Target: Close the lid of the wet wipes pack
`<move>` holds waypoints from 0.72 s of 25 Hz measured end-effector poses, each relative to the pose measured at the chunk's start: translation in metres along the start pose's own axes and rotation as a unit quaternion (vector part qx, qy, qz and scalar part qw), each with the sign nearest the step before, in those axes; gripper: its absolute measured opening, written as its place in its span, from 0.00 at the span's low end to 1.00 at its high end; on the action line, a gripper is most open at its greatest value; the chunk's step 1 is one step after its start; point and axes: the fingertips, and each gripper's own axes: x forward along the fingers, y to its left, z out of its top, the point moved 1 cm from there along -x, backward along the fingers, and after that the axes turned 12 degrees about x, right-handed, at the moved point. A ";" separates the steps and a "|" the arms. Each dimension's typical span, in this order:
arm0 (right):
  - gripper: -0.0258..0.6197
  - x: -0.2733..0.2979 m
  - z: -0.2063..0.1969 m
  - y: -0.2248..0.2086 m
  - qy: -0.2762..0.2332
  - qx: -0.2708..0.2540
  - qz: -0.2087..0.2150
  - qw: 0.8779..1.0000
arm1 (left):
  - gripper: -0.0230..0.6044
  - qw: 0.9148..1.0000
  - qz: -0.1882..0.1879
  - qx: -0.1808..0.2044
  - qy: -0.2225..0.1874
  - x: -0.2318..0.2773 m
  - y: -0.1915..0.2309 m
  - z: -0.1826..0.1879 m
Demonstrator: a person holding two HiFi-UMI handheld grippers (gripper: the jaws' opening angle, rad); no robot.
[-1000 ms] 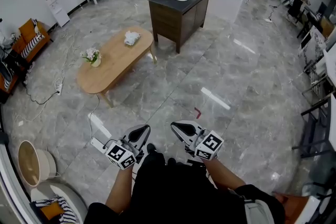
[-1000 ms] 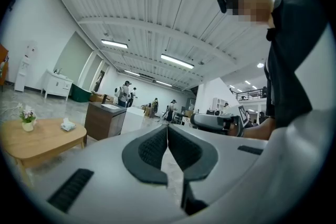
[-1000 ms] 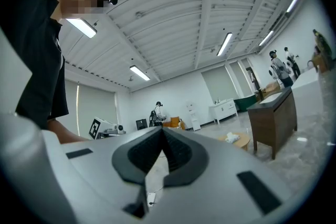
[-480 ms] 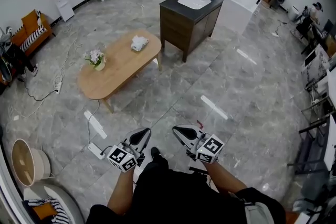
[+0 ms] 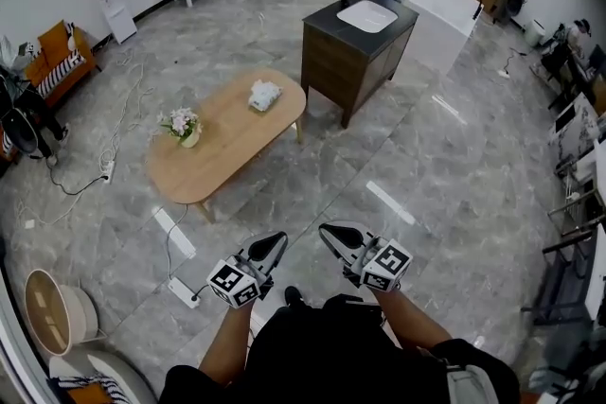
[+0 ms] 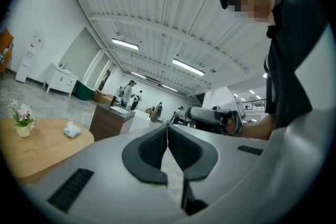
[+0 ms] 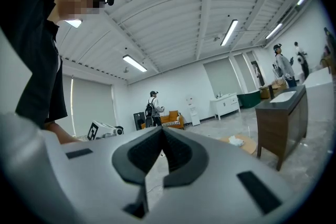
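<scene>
The wet wipes pack is a whitish bundle lying on the far half of an oval wooden coffee table; its lid cannot be made out at this distance. The pack also shows small in the left gripper view and the right gripper view. My left gripper and right gripper are held side by side at waist height, well short of the table. Both are shut with nothing between the jaws, tips meeting.
A small vase of flowers stands on the table's left part. A dark sink cabinet stands beyond the table, with a white block behind it. A power strip and cable lie on the grey tiled floor near my feet.
The table and sink cabinet have shifted right and slightly nearer in the head view as the person walks. Both grippers stay shut and held together in front of the body.
</scene>
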 end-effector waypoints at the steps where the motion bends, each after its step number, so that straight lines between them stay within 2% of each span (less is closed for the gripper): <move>1: 0.05 0.005 0.002 -0.006 0.000 0.002 -0.003 1.000 | 0.06 1.000 0.000 -0.002 0.000 0.003 0.008 0.000; 6: 0.05 0.024 0.009 -0.034 0.002 0.008 -0.010 1.000 | 0.06 1.000 0.011 -0.017 -0.003 0.011 0.043 0.002; 11: 0.05 0.055 0.023 -0.075 -0.002 0.008 -0.006 1.000 | 0.06 1.000 0.025 -0.011 0.000 0.031 0.092 -0.002; 18: 0.05 0.098 0.051 -0.160 -0.003 0.035 0.002 0.999 | 0.06 0.999 0.048 -0.003 0.012 0.088 0.170 0.013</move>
